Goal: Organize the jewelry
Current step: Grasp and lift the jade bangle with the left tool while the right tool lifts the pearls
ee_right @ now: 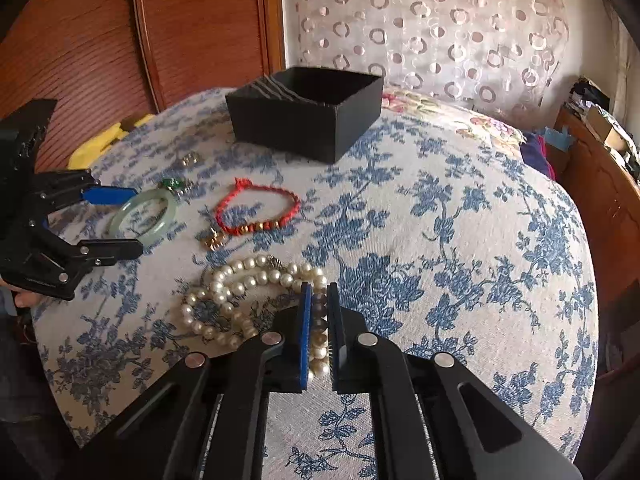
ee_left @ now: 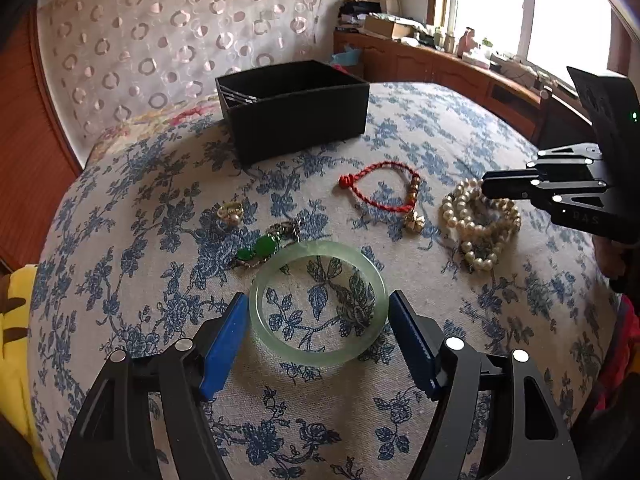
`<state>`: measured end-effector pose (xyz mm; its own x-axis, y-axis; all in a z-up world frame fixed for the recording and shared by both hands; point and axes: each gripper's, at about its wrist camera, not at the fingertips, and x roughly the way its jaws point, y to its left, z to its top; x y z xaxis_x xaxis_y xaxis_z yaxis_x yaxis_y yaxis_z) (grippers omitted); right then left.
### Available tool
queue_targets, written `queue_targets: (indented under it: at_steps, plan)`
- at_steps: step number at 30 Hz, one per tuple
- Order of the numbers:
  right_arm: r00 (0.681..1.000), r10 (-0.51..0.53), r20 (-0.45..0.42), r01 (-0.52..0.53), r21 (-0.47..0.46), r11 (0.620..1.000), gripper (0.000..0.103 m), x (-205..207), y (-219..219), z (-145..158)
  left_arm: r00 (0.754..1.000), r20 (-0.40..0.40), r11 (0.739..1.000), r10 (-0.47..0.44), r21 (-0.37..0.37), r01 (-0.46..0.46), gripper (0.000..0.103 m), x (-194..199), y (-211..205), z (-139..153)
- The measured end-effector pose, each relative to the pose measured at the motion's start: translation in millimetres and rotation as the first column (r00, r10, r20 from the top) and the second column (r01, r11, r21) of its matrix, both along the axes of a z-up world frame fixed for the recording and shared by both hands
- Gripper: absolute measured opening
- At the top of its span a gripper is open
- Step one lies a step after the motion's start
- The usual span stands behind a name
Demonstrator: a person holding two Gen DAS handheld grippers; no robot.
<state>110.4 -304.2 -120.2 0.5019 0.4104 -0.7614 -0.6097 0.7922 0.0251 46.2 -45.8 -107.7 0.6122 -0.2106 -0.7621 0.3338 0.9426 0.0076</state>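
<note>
Floral bedspread [ee_left: 500,340], frame centre: my left gripper [ee_left: 318,312] open, straddling jade bangle [ee_left: 318,304]; right gripper [ee_right: 318,300] pinching pearl necklace [ee_right: 248,280] for black box [ee_right: 308,112].

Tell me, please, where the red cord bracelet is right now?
The red cord bracelet lies on the floral bedspread, between the black box and the jade bangle, left of the pearls.

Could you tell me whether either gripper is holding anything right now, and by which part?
The right gripper is shut on a few strands of the pearl necklace at its near side. The left gripper is open around the jade bangle, not gripping it.
</note>
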Motion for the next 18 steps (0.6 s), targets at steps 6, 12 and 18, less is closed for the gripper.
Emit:
queue_targets:
  at_steps: [6,12,18]
  plan:
    - [1.000,0.003,0.030,-0.003,-0.005,1.000,0.008,-2.7,1.7,8.8,0.999,0.032,0.999,0.013,-0.039,-0.012,0.068,-1.7,5.1,12.5]
    - [0.994,0.004,0.107,-0.008,0.034,0.999,0.008,-6.5,4.5,40.8,0.996,0.079,0.997,0.045,-0.067,-0.039,0.068,0.9,12.1,30.4]
    - [0.982,0.021,0.187,-0.034,0.071,0.997,0.008,-7.7,12.2,79.7,0.988,0.135,0.994,0.076,-0.090,-0.064,0.068,7.4,20.7,53.1]
